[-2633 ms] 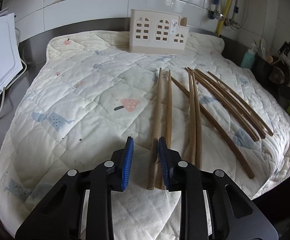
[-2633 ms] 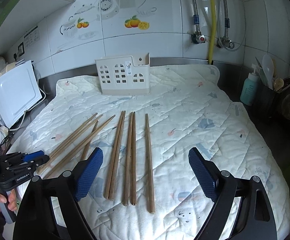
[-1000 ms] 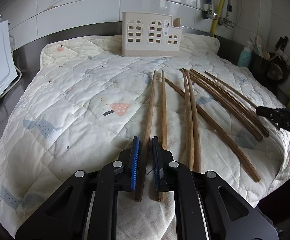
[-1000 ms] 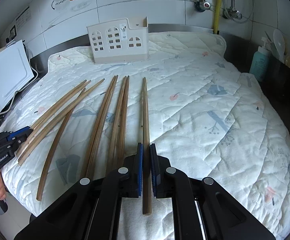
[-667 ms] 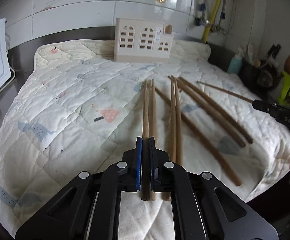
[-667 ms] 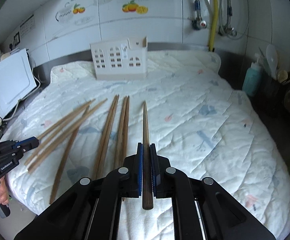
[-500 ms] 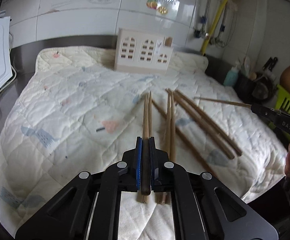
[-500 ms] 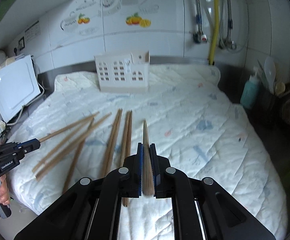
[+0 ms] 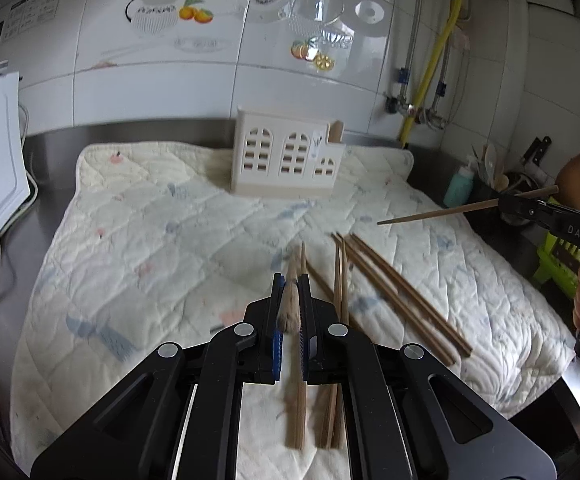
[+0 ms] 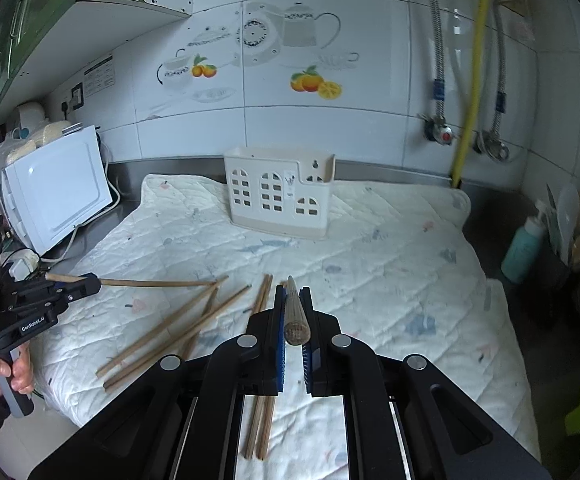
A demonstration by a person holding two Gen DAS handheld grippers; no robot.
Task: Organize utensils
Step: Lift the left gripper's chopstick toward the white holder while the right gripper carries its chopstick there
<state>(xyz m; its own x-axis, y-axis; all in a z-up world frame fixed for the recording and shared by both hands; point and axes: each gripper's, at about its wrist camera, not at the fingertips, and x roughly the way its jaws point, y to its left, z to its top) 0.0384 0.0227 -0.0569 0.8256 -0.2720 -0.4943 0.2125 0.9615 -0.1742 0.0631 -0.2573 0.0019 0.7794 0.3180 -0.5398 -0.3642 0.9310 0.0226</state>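
A: Since half a second ago both grippers have come up off the quilt, each carrying a chopstick; the cream holder now sits lower in both views and more wall tile shows.

B: What has the left gripper (image 9: 289,312) got?

A: Its blue pads are closed on the left chopstick (image 9: 289,300), which runs forward toward twelve o'clock, blurred. In the right wrist view the same gripper (image 10: 86,283) shows at nine o'clock, with that stick (image 10: 154,283) lying level above the quilt (image 10: 390,264).

B: And the right gripper (image 10: 291,322)?

A: Clamped on the right chopstick (image 10: 293,312), seen nearly end-on, tip toward the holder (image 10: 278,198) at twelve o'clock. From the left wrist view it (image 9: 508,205) sits at three o'clock, its stick (image 9: 442,213) slanting up to the right, clear of the cloth.

B: The rest of the sticks?

A: The loose chopsticks (image 9: 402,292) lie on the quilt (image 9: 150,240), fanned from the centre toward four o'clock in the left view, well short of the holder (image 9: 286,162). In the right view the same ones (image 10: 178,324) spread toward eight o'clock. A white appliance (image 10: 56,196) stands at ten o'clock, a teal bottle (image 10: 524,248) at three.
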